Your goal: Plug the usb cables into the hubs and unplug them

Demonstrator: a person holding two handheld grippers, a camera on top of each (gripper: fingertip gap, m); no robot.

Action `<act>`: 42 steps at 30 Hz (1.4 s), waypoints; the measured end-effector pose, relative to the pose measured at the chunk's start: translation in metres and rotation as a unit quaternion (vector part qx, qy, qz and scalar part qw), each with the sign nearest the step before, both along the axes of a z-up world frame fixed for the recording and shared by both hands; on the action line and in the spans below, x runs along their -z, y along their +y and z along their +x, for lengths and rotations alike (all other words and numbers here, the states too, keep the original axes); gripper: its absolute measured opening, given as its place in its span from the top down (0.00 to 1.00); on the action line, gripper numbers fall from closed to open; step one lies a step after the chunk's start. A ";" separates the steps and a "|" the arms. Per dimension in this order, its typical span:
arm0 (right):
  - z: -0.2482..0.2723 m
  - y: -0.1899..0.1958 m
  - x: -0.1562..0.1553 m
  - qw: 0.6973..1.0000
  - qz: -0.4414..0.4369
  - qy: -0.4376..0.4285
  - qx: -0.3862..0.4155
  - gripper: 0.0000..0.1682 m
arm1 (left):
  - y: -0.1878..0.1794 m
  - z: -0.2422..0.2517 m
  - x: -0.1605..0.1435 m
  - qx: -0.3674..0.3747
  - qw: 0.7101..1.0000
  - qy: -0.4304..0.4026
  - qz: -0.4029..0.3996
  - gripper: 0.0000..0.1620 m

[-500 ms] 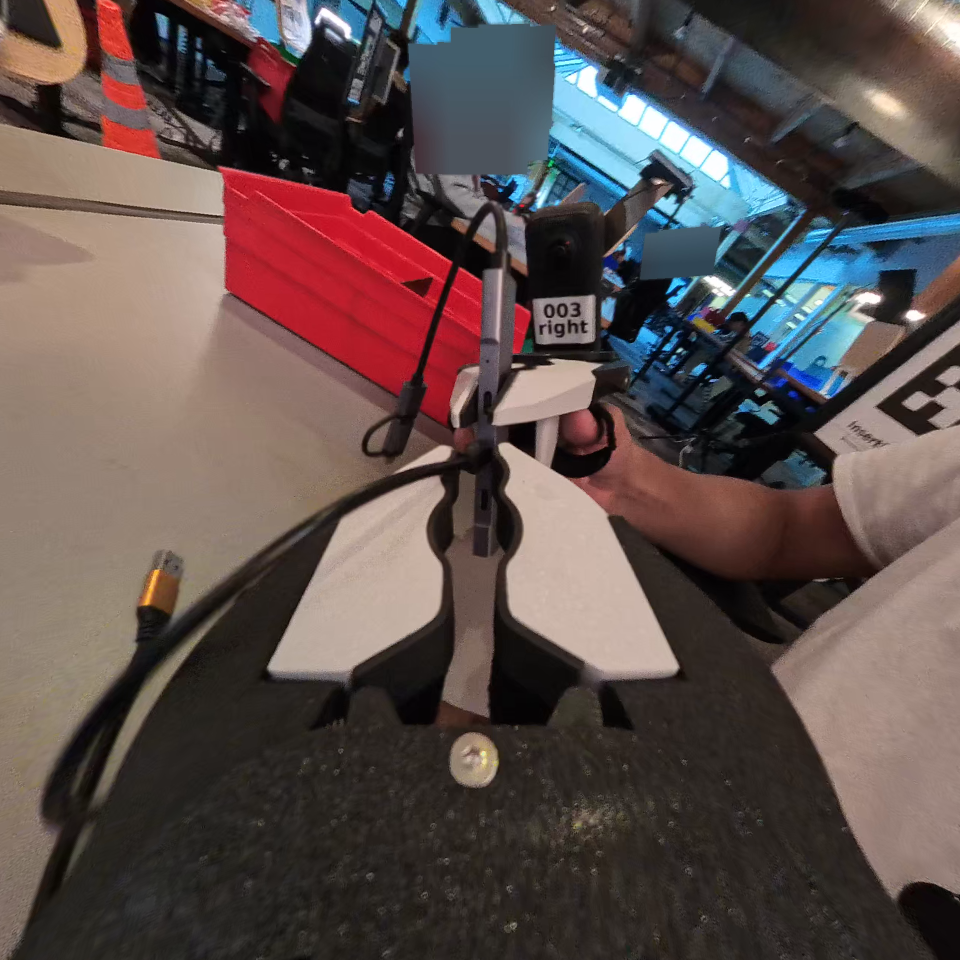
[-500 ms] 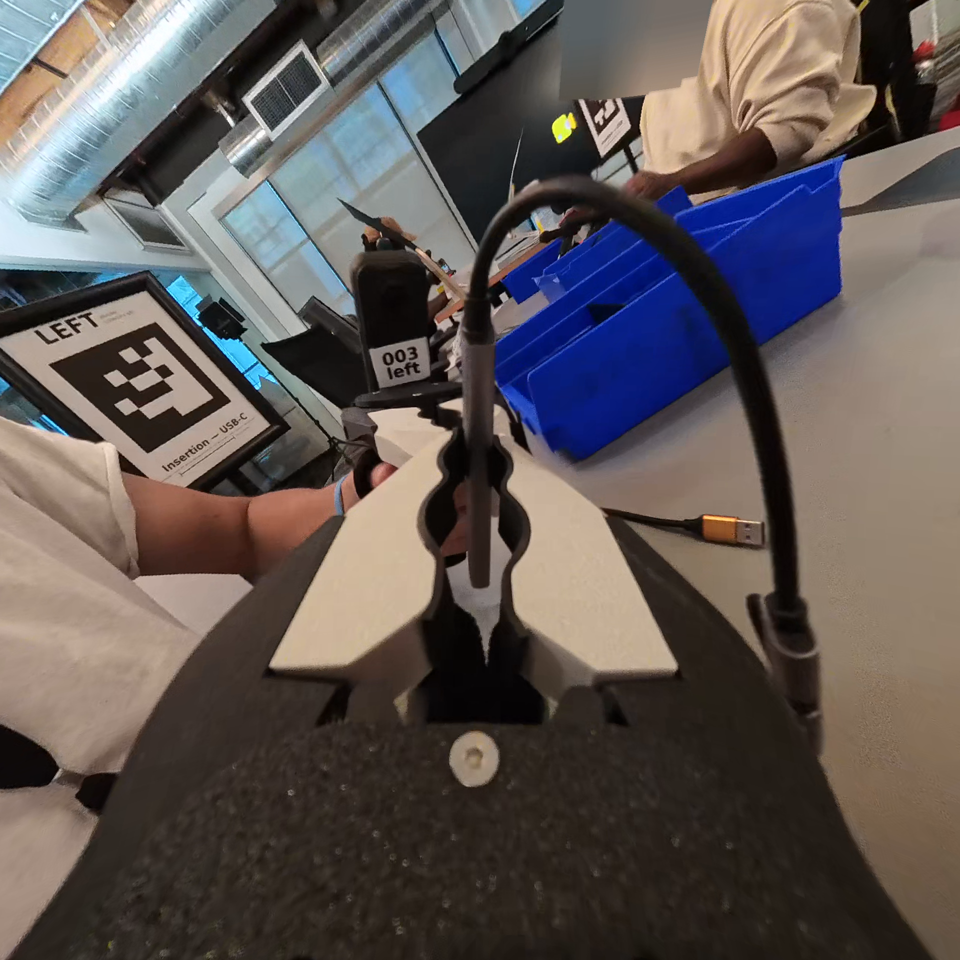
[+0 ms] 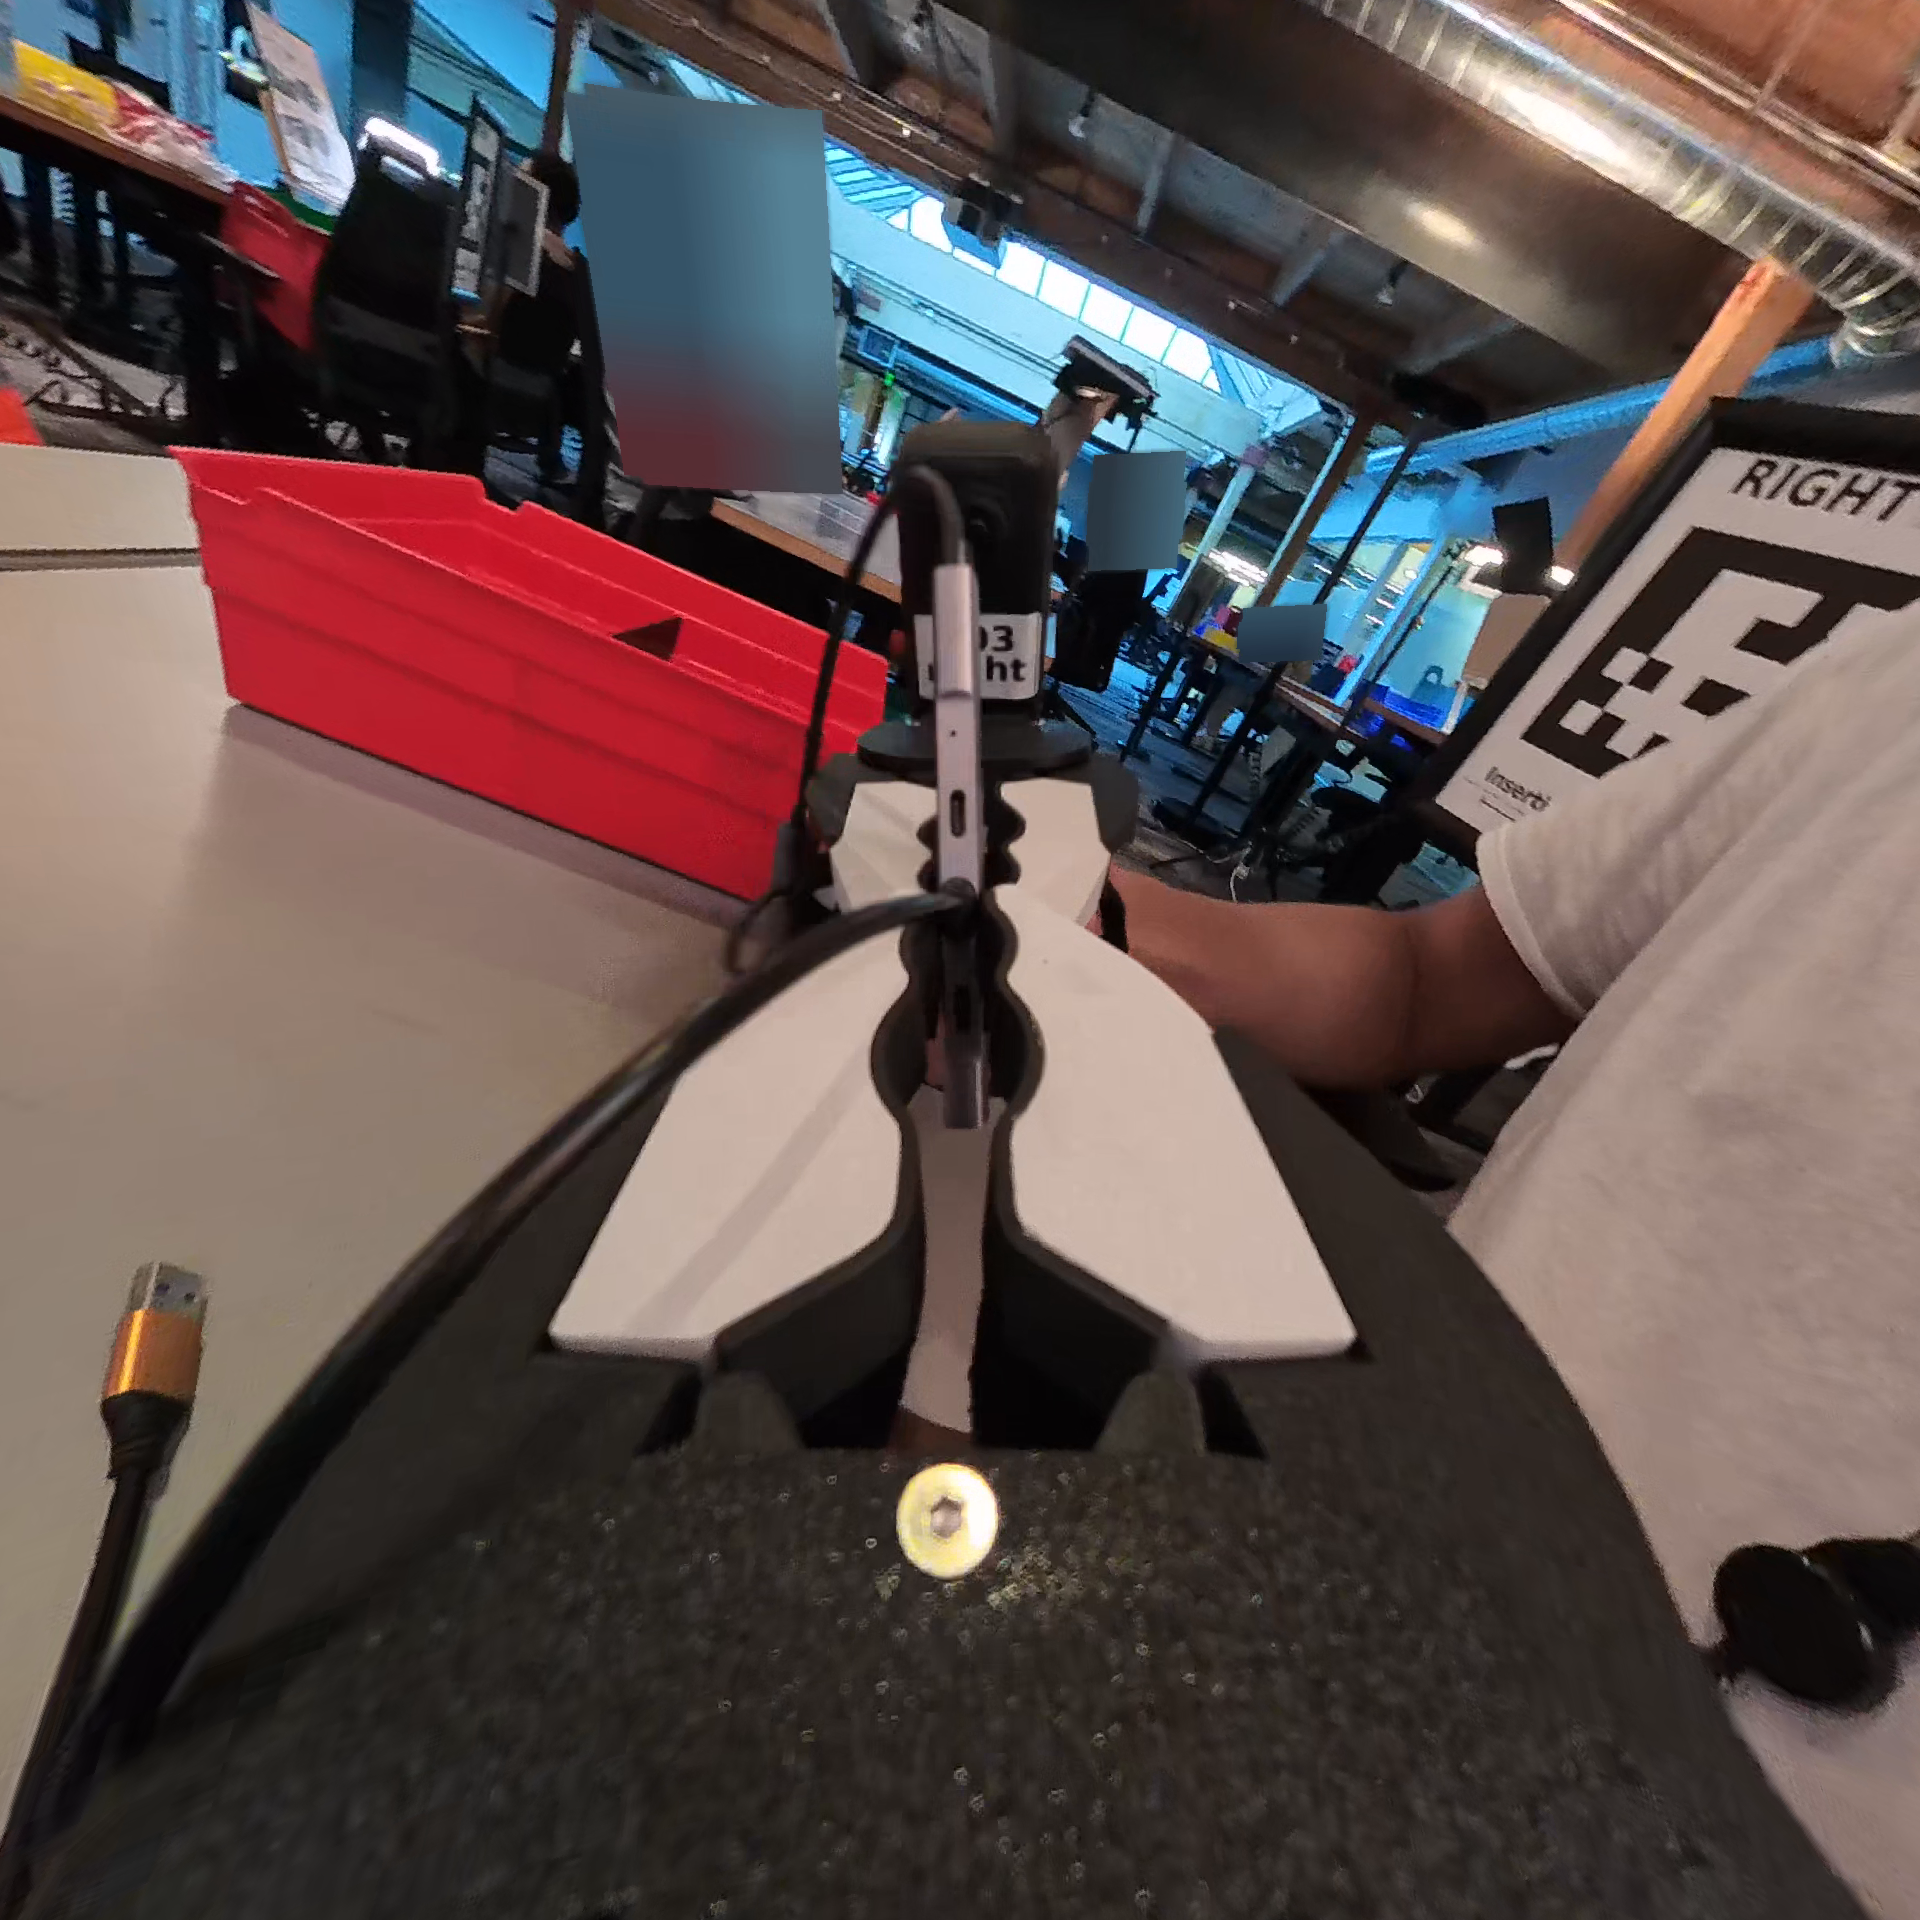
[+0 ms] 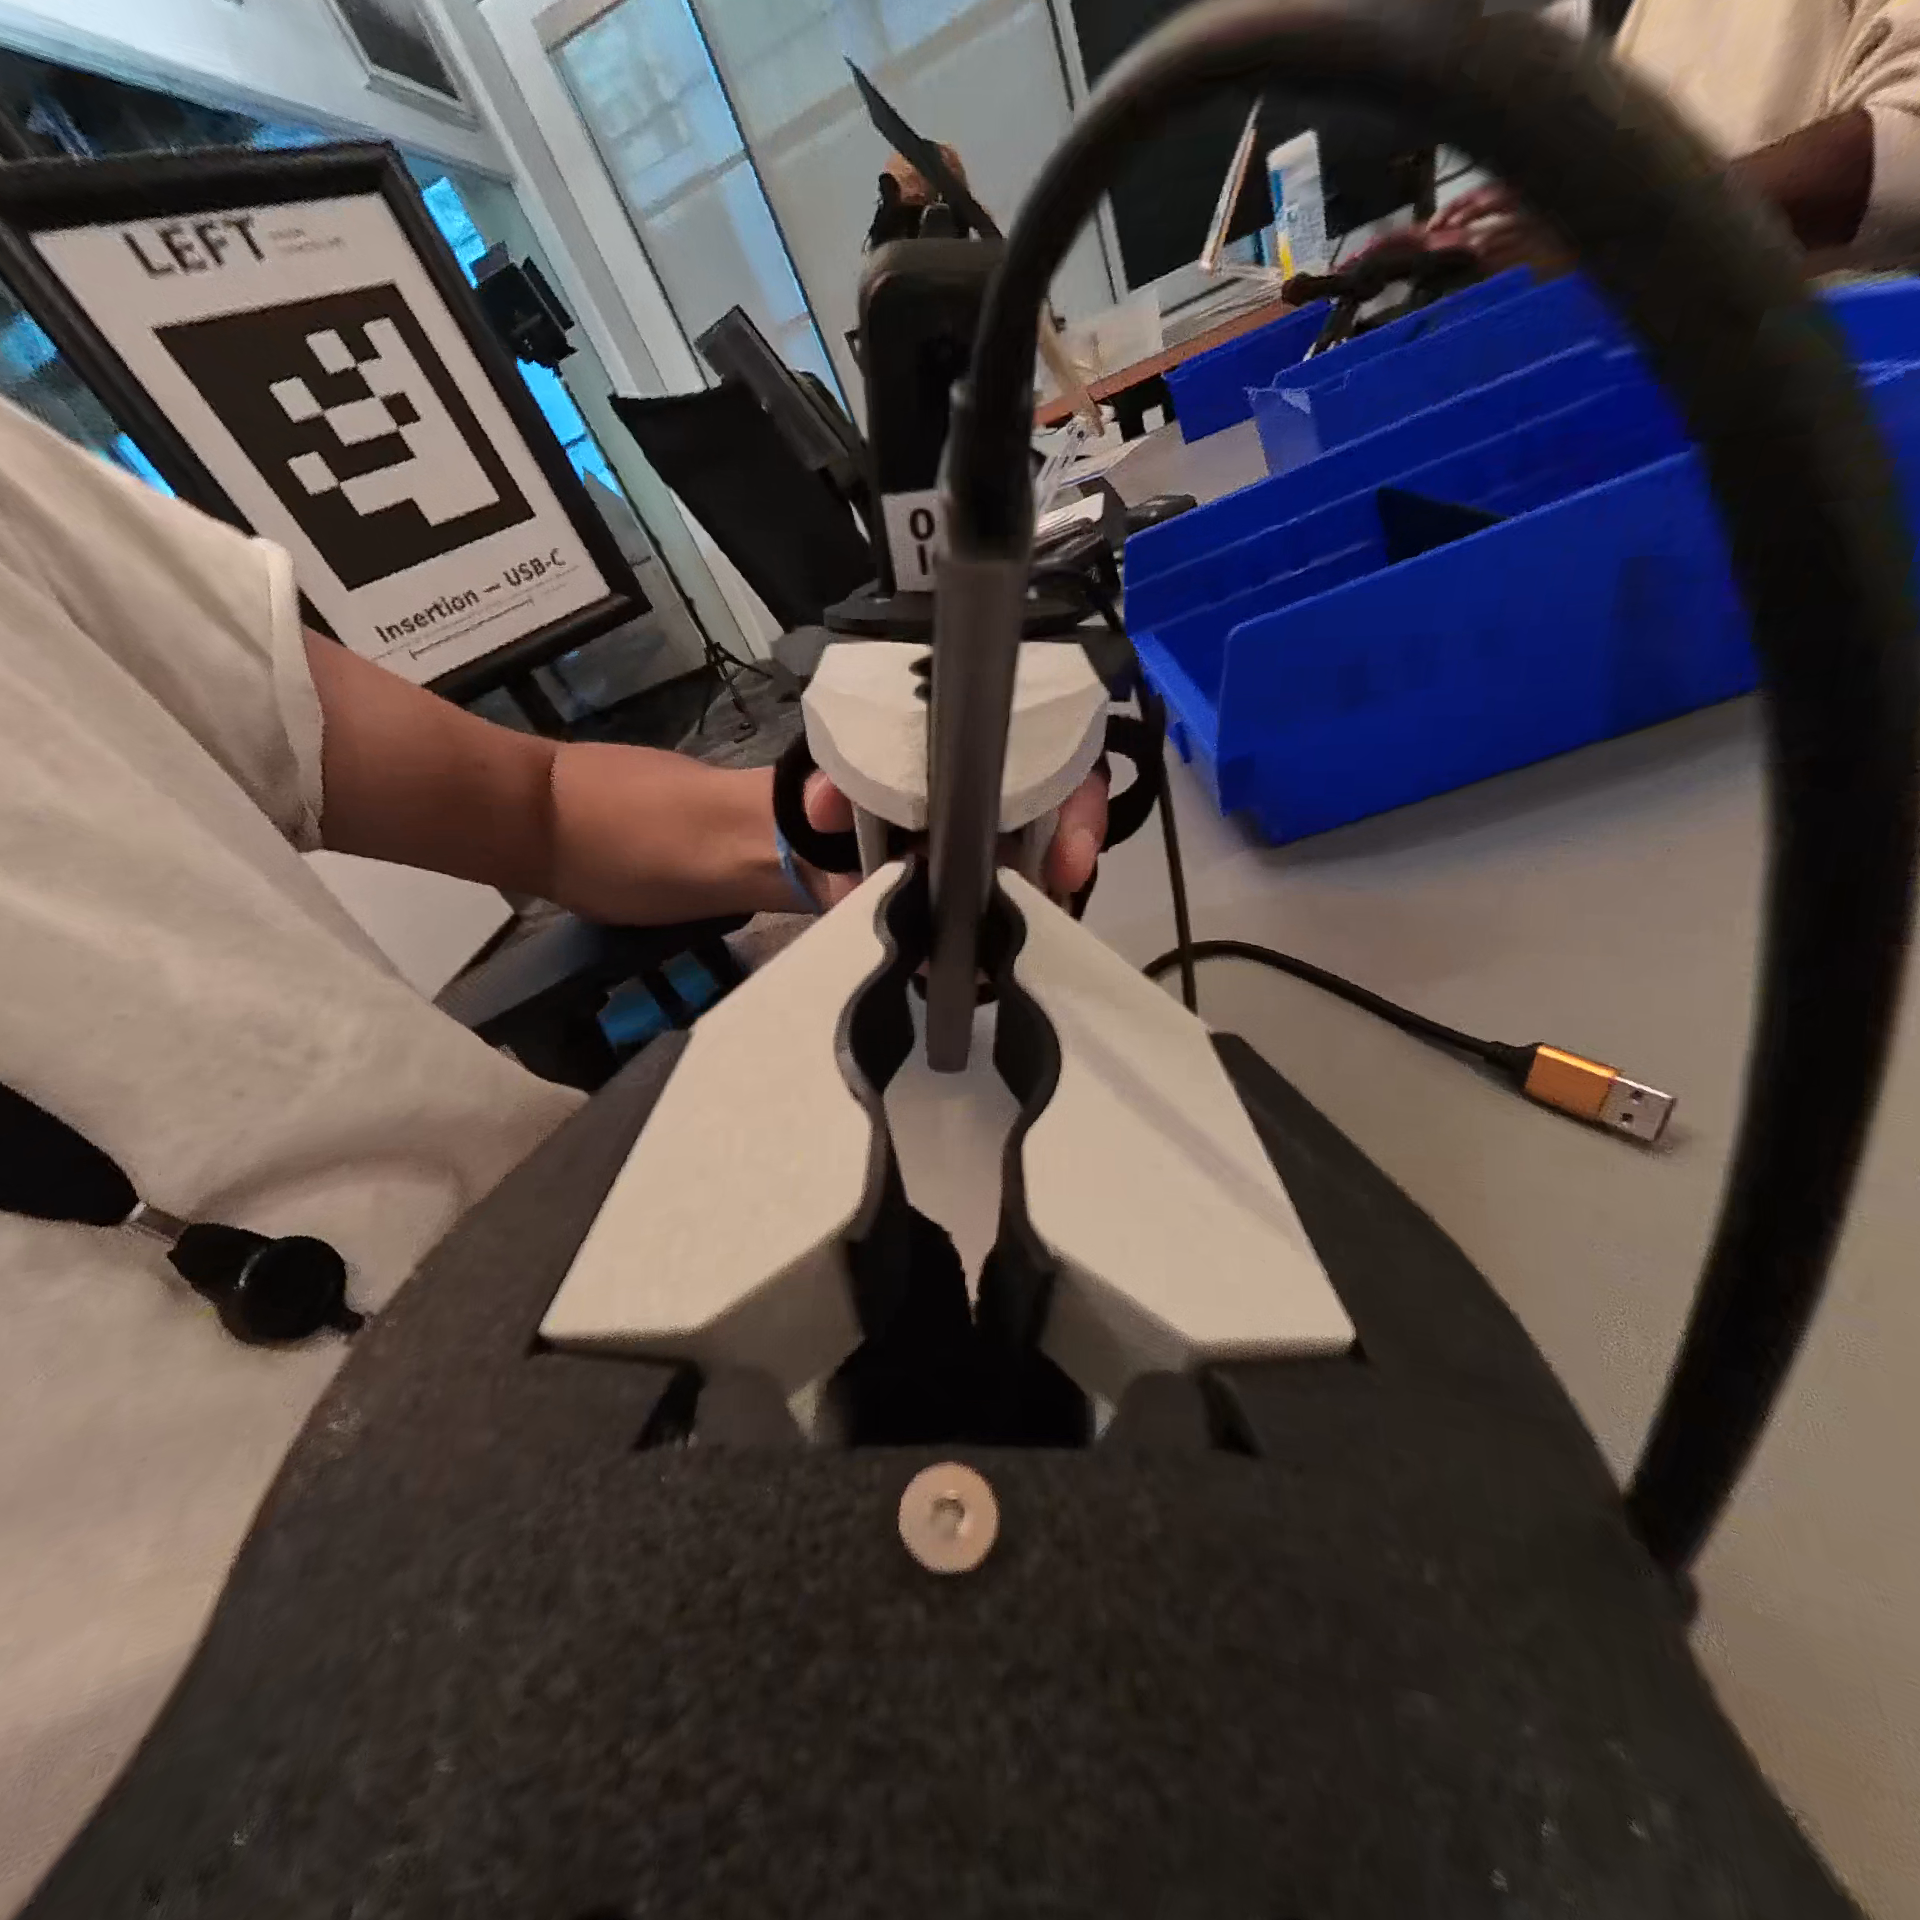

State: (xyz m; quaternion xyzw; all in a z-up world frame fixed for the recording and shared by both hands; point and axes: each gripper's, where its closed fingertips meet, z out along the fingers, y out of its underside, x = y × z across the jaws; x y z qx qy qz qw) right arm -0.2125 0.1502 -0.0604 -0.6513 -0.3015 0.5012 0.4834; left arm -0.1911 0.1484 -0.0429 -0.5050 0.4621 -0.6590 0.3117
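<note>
The grey desk (image 3: 312,987) carries everything, and the two bins are the biggest things on it: a red bin (image 3: 499,665) at 11 o'clock in the left wrist view, and a blue bin (image 4: 1455,644) at 2 o'clock in the right wrist view. A framed marker sign (image 4: 322,436) stands at 10 o'clock in the right wrist view, behind the person's forearm (image 4: 540,800).

The right gripper (image 4: 951,966) has its fingers pinching a slim grey adapter stick (image 4: 961,790), held upright (its thick black cable (image 4: 1829,831) arches overhead and drops at 3 o'clock). The left gripper (image 3: 961,997) faces it nose to nose; its fingers are pressed together on the plug end of a thin black cable (image 3: 644,1060), which sweeps off toward 8 o'clock. That plug end sits right against the lower end of the adapter stick, though I cannot tell whether it is seated in a port.

An orange-collared USB plug (image 4: 1590,1086) lies loose on the desk at 3 o'clock in the right wrist view.
</note>
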 end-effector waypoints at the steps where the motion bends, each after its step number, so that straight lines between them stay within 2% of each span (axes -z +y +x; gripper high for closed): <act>1: -0.001 -0.002 0.000 1.000 0.011 -0.005 -0.001 0.96 | -0.002 -0.002 0.000 0.006 1.000 -0.005 0.009 0.97; 12: -0.004 -0.010 -0.002 0.999 0.045 -0.015 -0.007 0.96 | -0.011 -0.014 0.004 0.026 0.994 0.008 0.102 0.96; 23: -0.004 -0.008 -0.010 0.999 0.041 0.011 0.001 0.96 | -0.009 -0.017 0.003 0.027 0.996 0.000 0.088 0.96; 31: -0.003 -0.008 -0.010 0.999 0.049 -0.004 0.009 0.96 | -0.009 -0.020 0.007 0.034 0.995 0.006 0.094 0.97; 32: 0.012 -0.003 -0.022 0.998 0.050 0.040 0.029 0.96 | -0.003 -0.025 0.001 0.027 0.997 -0.011 0.077 0.96; 33: 0.051 0.009 -0.043 0.990 0.033 0.115 0.073 0.96 | 0.017 -0.040 -0.013 0.004 0.998 -0.045 0.041 0.97; 34: 0.087 0.017 -0.057 0.981 0.045 0.149 0.116 0.97 | 0.042 -0.057 -0.023 -0.033 0.997 -0.063 0.024 0.97; 35: 0.091 0.018 -0.061 0.981 0.063 0.136 0.125 0.96 | 0.056 -0.062 -0.023 -0.059 0.996 -0.062 0.033 0.97; 36: 0.071 0.013 -0.061 0.986 0.065 0.114 0.102 0.96 | 0.048 -0.052 -0.019 -0.052 0.996 -0.048 0.045 0.97; 38: 0.038 0.008 -0.049 0.993 0.073 0.049 0.079 0.96 | 0.008 -0.019 -0.005 -0.008 0.996 -0.005 0.091 0.96; 39: 0.041 0.011 -0.047 0.993 0.068 0.038 0.091 0.96 | -0.002 -0.009 0.002 -0.003 0.994 0.016 0.109 0.96; 42: 0.082 0.021 -0.060 0.988 0.037 0.041 0.142 0.96 | 0.012 -0.005 0.009 -0.037 0.998 0.039 0.043 0.96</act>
